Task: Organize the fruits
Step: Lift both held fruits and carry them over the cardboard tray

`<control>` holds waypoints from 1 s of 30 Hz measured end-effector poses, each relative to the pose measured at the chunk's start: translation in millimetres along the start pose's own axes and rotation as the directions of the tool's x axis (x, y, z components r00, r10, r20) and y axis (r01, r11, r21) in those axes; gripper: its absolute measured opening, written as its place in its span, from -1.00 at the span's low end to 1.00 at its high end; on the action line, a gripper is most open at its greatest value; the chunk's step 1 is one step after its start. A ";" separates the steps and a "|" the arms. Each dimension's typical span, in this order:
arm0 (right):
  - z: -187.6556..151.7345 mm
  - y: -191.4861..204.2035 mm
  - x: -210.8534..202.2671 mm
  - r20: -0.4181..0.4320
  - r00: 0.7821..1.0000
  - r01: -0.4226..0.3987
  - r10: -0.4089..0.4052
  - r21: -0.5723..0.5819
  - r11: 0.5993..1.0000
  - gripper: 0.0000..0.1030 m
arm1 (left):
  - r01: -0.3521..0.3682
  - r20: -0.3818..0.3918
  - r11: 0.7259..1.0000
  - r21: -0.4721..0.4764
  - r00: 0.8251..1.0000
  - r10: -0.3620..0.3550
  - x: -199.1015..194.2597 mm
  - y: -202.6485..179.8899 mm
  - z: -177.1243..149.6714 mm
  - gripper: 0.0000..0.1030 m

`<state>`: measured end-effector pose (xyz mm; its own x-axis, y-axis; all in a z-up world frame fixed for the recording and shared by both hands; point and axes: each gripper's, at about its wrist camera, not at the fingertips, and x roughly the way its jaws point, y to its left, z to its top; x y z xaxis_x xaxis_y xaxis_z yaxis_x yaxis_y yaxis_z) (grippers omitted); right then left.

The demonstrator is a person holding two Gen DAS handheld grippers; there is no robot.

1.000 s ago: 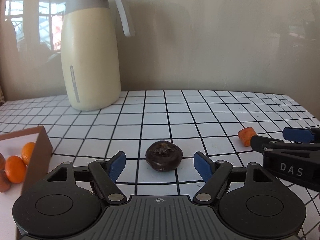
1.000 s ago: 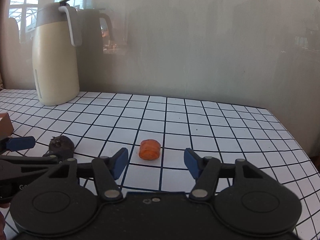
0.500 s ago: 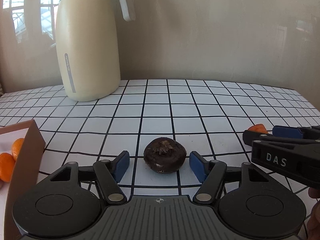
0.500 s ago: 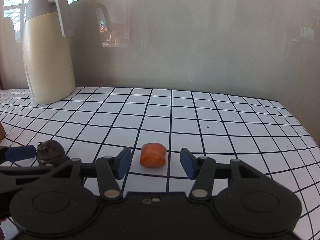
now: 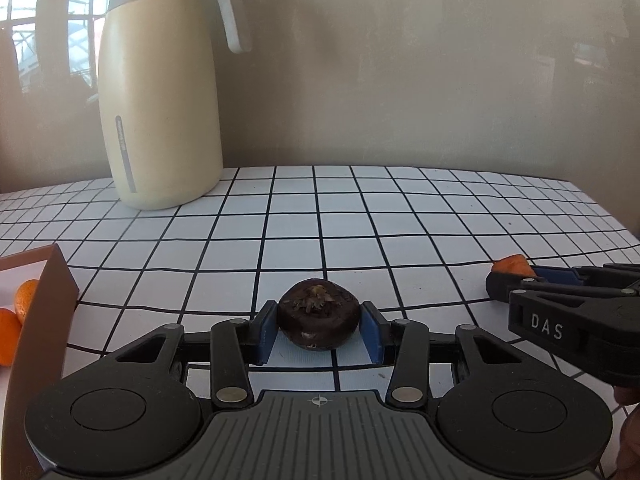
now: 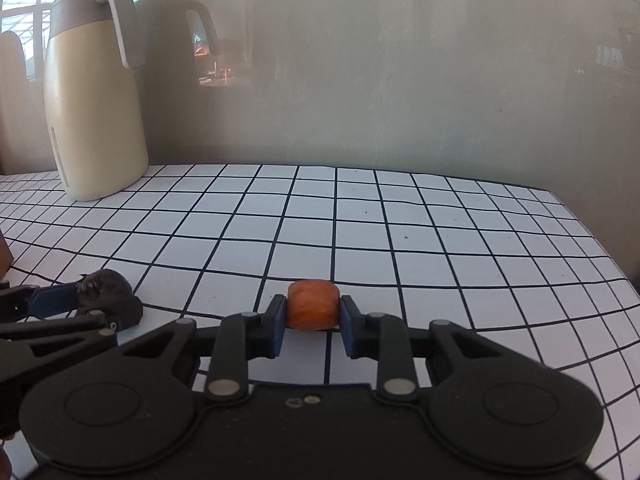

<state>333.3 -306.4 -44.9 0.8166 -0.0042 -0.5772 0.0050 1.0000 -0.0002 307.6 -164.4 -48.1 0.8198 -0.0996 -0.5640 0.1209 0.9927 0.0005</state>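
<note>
A dark brown round fruit point(image 5: 318, 314) sits on the checked tabletop between the blue pads of my left gripper point(image 5: 319, 330), which is shut on it. It also shows in the right wrist view point(image 6: 103, 287). A small orange chunk point(image 6: 312, 309) is clamped between the pads of my right gripper point(image 6: 313, 320), low on the table. In the left wrist view the chunk point(image 5: 513, 265) peeks out behind the right gripper at the right edge.
A tall cream thermos jug point(image 5: 160, 100) stands at the back left. A brown box point(image 5: 44, 312) at the left edge holds orange fruits point(image 5: 25, 294). The table's right edge point(image 6: 592, 240) is close. A wall is behind.
Both grippers moved forward and down around their fruits and closed: the left onto the dark fruit, the right onto the orange chunk.
</note>
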 end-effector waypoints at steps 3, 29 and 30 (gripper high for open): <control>1.7 -3.6 -16.6 0.021 1.000 0.004 -0.004 0.001 1.000 -0.62 | 0.013 0.007 1.000 0.018 1.000 -0.013 -7.8 -5.6 -4.2 -0.14; -24.8 31.3 -168.4 0.194 0.981 -0.002 0.009 -0.037 0.999 -0.62 | 0.051 0.179 0.998 0.039 0.982 -0.057 -173.9 39.2 -37.5 -0.14; -25.5 36.7 -172.9 0.196 0.980 -0.007 0.016 -0.047 0.999 -0.62 | 0.044 0.184 0.998 0.037 0.982 -0.050 -180.7 45.4 -40.3 -0.14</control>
<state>177.5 -268.9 34.1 0.9140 0.0117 -0.4056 -0.0282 0.9990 -0.0347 142.4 -98.6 20.5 0.9016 -0.1597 -0.4021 0.1770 0.9842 0.0061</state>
